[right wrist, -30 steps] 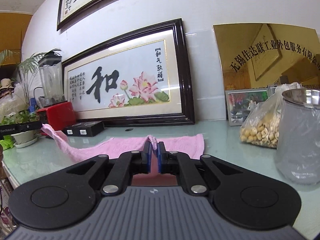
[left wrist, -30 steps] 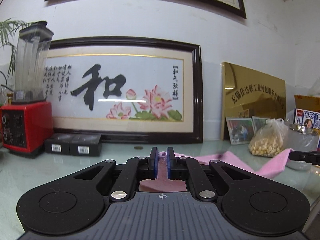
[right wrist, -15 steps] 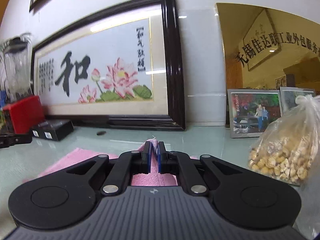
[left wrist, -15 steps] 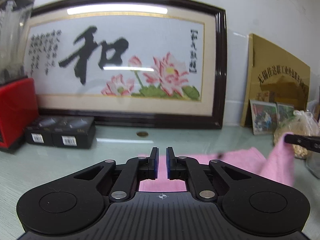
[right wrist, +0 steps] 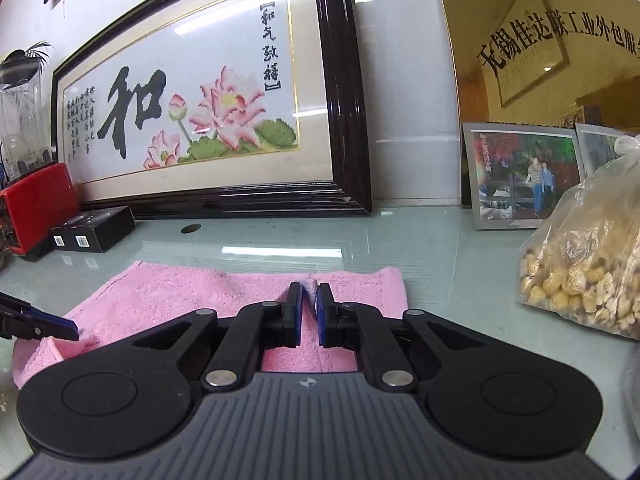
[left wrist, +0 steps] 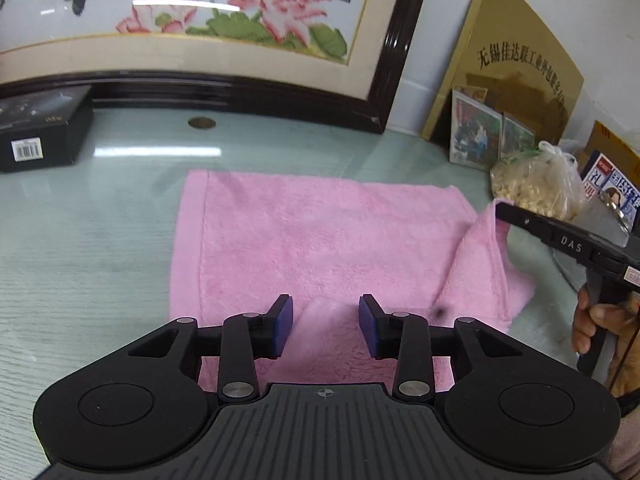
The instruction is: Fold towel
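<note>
A pink towel point(left wrist: 320, 236) lies folded over on the glass tabletop; it also shows in the right wrist view point(right wrist: 192, 292). My left gripper point(left wrist: 325, 326) is open just above the towel's near edge, with a loose fold of towel between its jaws. My right gripper point(right wrist: 309, 308) is shut on a towel corner; in the left wrist view its fingers point(left wrist: 520, 220) hold that corner lifted at the towel's right side. The left gripper's fingertip point(right wrist: 56, 326) shows at the far left of the right wrist view.
A framed lotus picture point(right wrist: 192, 112) leans on the back wall. Black boxes point(left wrist: 40, 132) and a red blender base point(right wrist: 32, 204) stand at the left. A bag of nuts point(right wrist: 588, 264), photo frames point(right wrist: 524, 176) and a gold plaque point(left wrist: 512, 64) stand at the right. A coin point(left wrist: 202, 123) lies near the picture.
Both grippers carried the towel's near edge forward and down over its far part. My left gripper has opened and let go of its corner. The right gripper stays shut.
</note>
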The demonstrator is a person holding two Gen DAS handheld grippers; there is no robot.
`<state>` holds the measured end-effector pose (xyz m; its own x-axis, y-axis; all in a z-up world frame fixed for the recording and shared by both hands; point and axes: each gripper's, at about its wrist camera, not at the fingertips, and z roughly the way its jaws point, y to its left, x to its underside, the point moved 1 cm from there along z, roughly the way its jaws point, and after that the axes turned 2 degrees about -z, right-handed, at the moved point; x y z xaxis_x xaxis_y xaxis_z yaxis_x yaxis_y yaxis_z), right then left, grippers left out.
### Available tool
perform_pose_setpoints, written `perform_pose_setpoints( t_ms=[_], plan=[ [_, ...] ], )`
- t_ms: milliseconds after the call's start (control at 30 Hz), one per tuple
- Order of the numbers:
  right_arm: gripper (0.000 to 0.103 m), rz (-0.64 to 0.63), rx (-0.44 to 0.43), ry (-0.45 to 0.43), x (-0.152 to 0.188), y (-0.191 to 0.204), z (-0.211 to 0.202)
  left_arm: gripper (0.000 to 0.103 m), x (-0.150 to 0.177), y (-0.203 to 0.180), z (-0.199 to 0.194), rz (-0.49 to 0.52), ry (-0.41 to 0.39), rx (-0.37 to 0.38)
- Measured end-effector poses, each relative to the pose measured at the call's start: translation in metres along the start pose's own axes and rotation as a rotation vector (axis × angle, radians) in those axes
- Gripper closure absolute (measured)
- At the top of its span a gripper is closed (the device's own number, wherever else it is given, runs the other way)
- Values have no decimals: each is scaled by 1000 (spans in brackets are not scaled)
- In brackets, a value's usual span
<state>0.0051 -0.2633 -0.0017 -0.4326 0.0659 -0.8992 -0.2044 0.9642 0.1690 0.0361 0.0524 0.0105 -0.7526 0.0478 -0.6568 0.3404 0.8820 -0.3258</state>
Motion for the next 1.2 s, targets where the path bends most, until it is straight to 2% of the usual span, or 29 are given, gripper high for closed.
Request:
perform_pose_setpoints(
  t_ms=[233, 367, 467, 667, 767, 800, 833, 900, 1167, 1200],
  plan=[
    [90, 24, 0, 6, 2, -5, 1, 65, 0, -10, 1, 60, 39, -25],
    [89, 41, 3, -4, 2, -8, -2, 93, 3, -11, -1, 54, 19, -87],
    [89, 54, 5, -11, 2, -10, -3, 100, 7, -11, -4, 40, -5, -88],
    [87, 80, 9, -25, 2, -14, -6, 102, 10, -18, -24, 46, -110, -77],
    [77, 87, 1, -16, 1, -15, -5, 102, 7, -20, -31, 39, -158, -61],
    [66, 89, -3, -12, 0, -15, -5, 102, 6, -20, -33, 36, -172, -58],
    [51, 91, -6, -9, -1, -15, -4, 102, 6, -20, -36, 33, -185, -56],
    [43, 95, -13, -2, -2, -15, -3, 102, 4, -20, -40, 28, -206, -56],
    [45, 110, -40, 27, -8, -17, 1, 102, 0, -18, -33, -3, -204, -54],
    [62, 112, -43, 31, -8, -17, 1, 102, -1, -18, -32, -7, -203, -53]
  ],
)
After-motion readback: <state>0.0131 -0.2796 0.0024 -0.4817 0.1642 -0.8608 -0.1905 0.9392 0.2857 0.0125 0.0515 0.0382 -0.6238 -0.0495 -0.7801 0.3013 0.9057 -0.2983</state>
